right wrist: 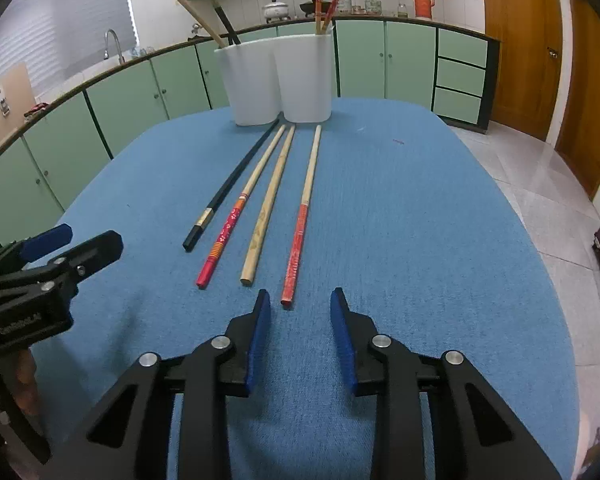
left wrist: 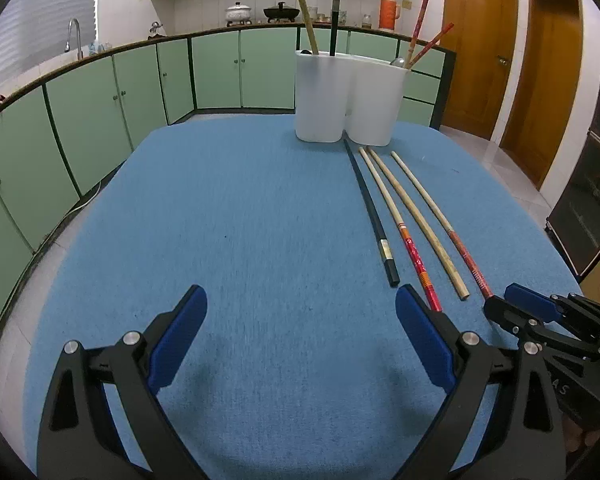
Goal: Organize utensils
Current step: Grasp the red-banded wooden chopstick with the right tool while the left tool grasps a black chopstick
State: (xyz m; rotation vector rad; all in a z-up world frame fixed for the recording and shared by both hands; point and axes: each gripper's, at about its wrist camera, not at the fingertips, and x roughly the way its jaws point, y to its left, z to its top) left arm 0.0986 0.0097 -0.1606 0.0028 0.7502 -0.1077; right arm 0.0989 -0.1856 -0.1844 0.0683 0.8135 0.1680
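Note:
Several chopsticks lie side by side on the blue tablecloth (right wrist: 420, 220): a black one (right wrist: 228, 188), a red-patterned one (right wrist: 236, 212), a plain bamboo one (right wrist: 266, 208) and a red-handled one (right wrist: 302, 220). A white two-compartment holder (right wrist: 280, 80) at the far edge holds a bamboo and a black chopstick on the left and two red ones on the right. My right gripper (right wrist: 300, 300) is open, its tips just short of the red-handled chopstick's end. My left gripper (left wrist: 300, 300) is open and empty, left of the black chopstick (left wrist: 370, 208). The holder also shows in the left wrist view (left wrist: 348, 100).
Green kitchen cabinets (left wrist: 100, 112) with a counter and sink curve behind and left of the table. Wooden doors (right wrist: 524, 40) and tiled floor lie to the right. A dark cabinet (left wrist: 588, 184) stands at the far right.

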